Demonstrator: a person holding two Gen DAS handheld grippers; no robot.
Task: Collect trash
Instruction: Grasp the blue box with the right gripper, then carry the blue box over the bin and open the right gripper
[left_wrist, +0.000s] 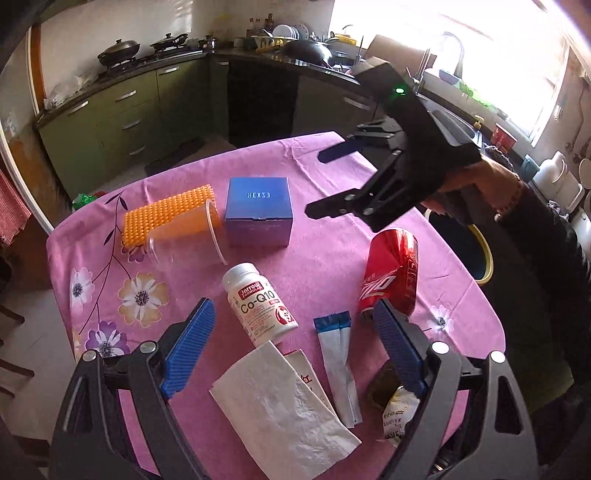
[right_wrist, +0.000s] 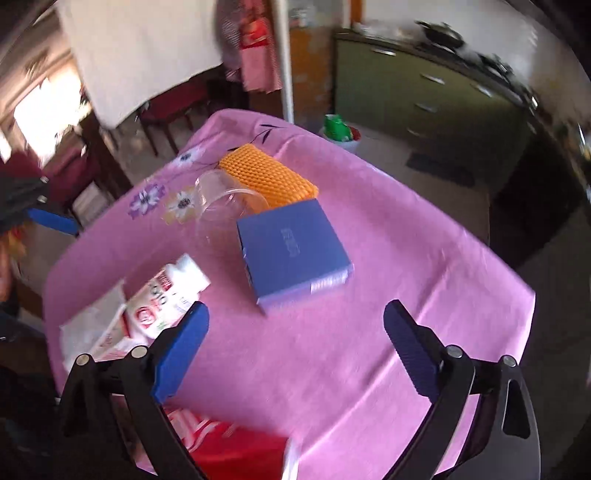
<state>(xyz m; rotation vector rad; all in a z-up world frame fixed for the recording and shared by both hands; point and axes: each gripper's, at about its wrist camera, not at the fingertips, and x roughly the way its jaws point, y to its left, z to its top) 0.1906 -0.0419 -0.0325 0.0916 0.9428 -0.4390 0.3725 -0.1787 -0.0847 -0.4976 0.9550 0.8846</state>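
Note:
My left gripper (left_wrist: 295, 328) hangs open over the near part of the pink flowered tablecloth (left_wrist: 325, 173). Below its gap lie a white Co-Q10 bottle (left_wrist: 258, 302), two blue-and-white sachets (left_wrist: 338, 354) and a crumpled tissue (left_wrist: 284, 410). A crushed red can (left_wrist: 391, 277) lies by its right finger, which partly hides a snack wrapper (left_wrist: 393, 410). A hand holds my right gripper (left_wrist: 327, 181) open and empty above the table's right side. In the blurred right wrist view, that gripper (right_wrist: 295, 317) is over bare cloth with the can (right_wrist: 236, 450) at the bottom edge.
A blue box (left_wrist: 258, 210), an orange bumpy pad (left_wrist: 166, 214) and a clear plastic cup (left_wrist: 184, 240) on its side sit mid-table. A dark bin with a yellow rim (left_wrist: 484, 258) stands right of the table. Green cabinets (left_wrist: 110, 122) line the far wall.

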